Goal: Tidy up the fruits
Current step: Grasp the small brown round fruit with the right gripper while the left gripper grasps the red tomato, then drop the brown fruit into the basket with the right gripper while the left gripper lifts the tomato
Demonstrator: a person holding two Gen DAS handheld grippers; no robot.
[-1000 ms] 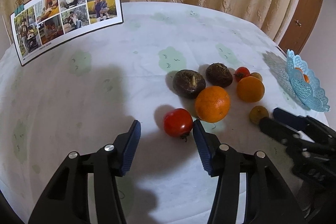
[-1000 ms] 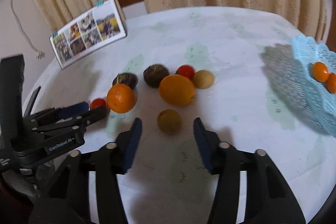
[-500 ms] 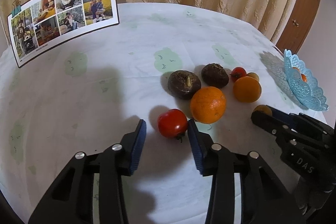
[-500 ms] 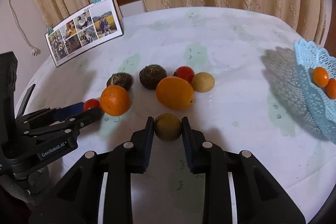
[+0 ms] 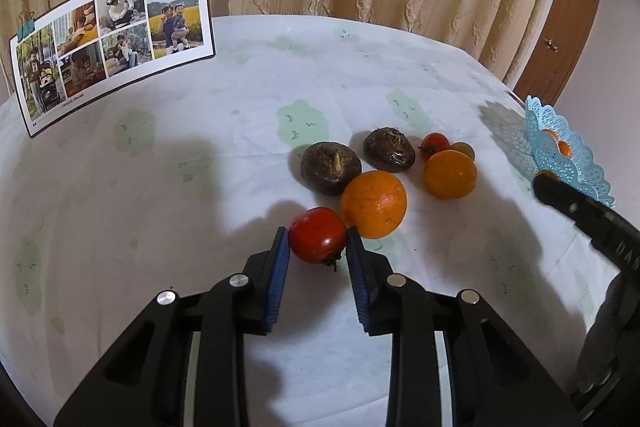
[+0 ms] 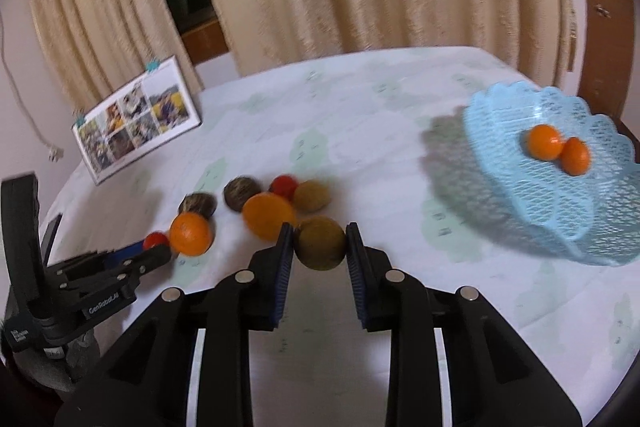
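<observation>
Left gripper (image 5: 318, 251) now pinching the red tomato (image 5: 318, 235) on the table (image 5: 160, 187) (it was spread before), right gripper (image 6: 319, 247) squeezing a brownish-green round fruit (image 6: 320, 243), now lifted up, blue basket (image 6: 560, 219) farther off holding two small oranges (image 6: 558, 149)

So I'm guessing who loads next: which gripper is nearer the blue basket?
Right. The right gripper, shut on a brownish fruit, is just left of the basket; the left gripper grips a tomato beyond the oranges.
</observation>
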